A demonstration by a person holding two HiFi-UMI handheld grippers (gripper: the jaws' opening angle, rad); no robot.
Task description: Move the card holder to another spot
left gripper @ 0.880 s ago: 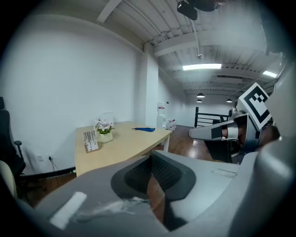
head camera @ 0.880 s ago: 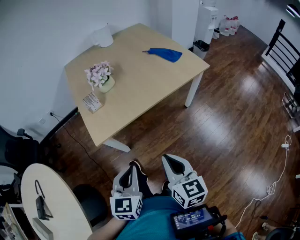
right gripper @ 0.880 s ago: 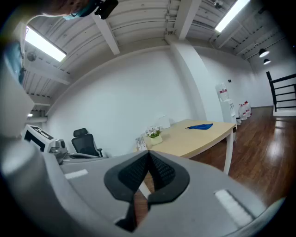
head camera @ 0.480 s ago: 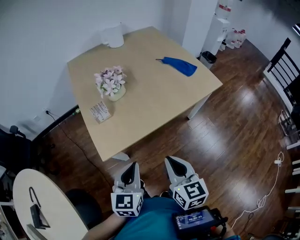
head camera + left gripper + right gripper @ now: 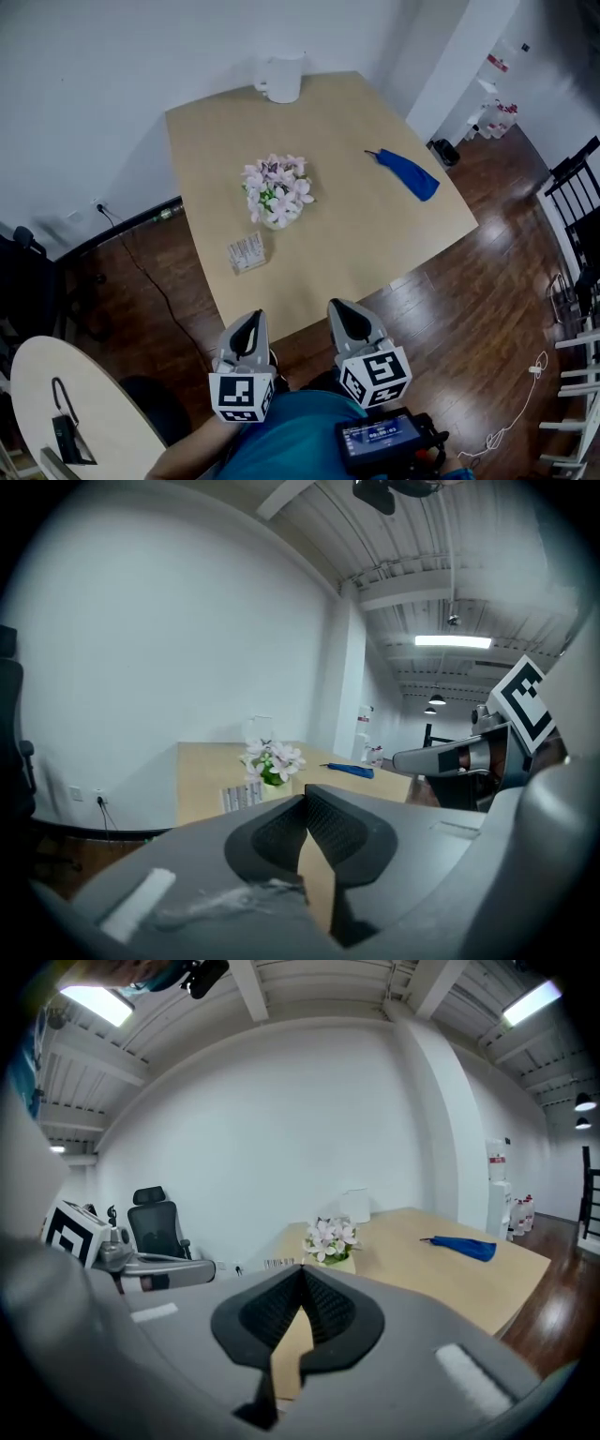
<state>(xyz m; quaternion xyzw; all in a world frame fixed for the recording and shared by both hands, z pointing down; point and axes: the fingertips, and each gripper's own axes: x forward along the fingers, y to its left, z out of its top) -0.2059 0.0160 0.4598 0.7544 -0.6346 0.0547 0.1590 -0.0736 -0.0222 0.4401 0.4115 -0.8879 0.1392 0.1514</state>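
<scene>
A pale wooden table (image 5: 375, 234) stands against a white wall, on a dark wood floor (image 5: 487, 319). The card holder (image 5: 246, 252) lies near the table's near left edge, at 7 o'clock from the flowers (image 5: 277, 190) and a little apart from them. A white jug (image 5: 281, 78) sits at 12 o'clock from the flowers, by the far edge. A blue cloth (image 5: 405, 173) lies at 3 o'clock from them, well apart. Both grippers hover off the table at its 6 o'clock, above the floor, pointing toward it. The left gripper (image 5: 251, 324) has its jaws pressed together with nothing between them, and the card holder is at its 12 o'clock, well apart. The right gripper (image 5: 347, 313) is likewise closed and empty. A round table (image 5: 37, 375) shows at 8 o'clock in the head view.
</scene>
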